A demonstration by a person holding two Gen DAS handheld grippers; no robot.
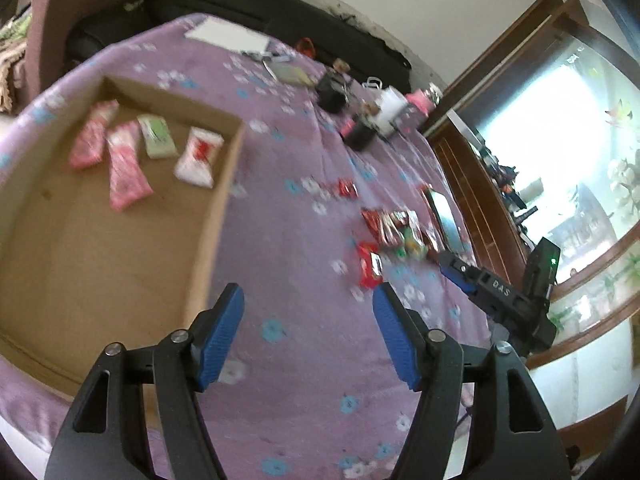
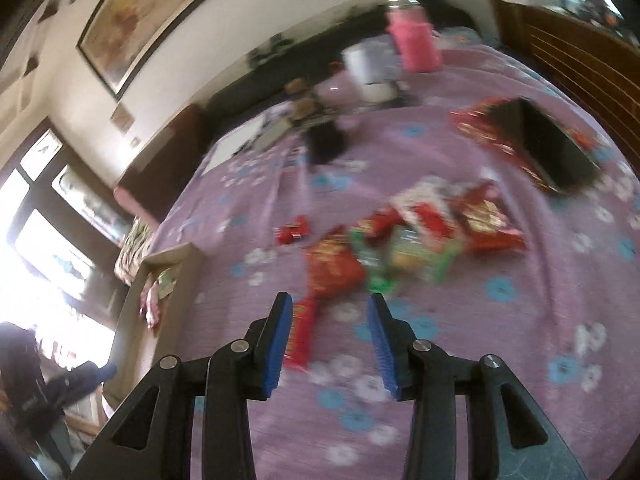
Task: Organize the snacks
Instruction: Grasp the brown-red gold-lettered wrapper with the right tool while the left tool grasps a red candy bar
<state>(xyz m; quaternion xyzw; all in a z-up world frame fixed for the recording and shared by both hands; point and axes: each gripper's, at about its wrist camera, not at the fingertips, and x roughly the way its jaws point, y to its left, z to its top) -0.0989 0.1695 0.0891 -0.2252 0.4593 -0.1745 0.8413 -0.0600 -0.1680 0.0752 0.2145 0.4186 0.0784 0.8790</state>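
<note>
A shallow cardboard box [image 1: 208, 240] lies on the purple flowered cloth at left. Inside lie two pink packets [image 1: 124, 168], a green one [image 1: 157, 136] and a white-red one [image 1: 199, 156]. A pile of red and green snack packets [image 1: 394, 232] lies to the right, with a red packet [image 1: 370, 270] nearer. My left gripper [image 1: 308, 294] is open and empty above the cloth beside the box. My right gripper [image 2: 330, 304] is open and empty, just short of the pile [image 2: 420, 232]; a long red packet [image 2: 304, 332] lies by its left finger. It also shows in the left wrist view [image 1: 452, 266].
A small red packet [image 2: 294, 232] lies apart from the pile. A dark box on red packaging [image 2: 552, 152] sits at right. Cups, a pink bottle [image 2: 414, 42], a dark jar [image 2: 326, 140] and papers [image 1: 228, 34] crowd the far side. A wooden cabinet [image 1: 480, 184] borders the table.
</note>
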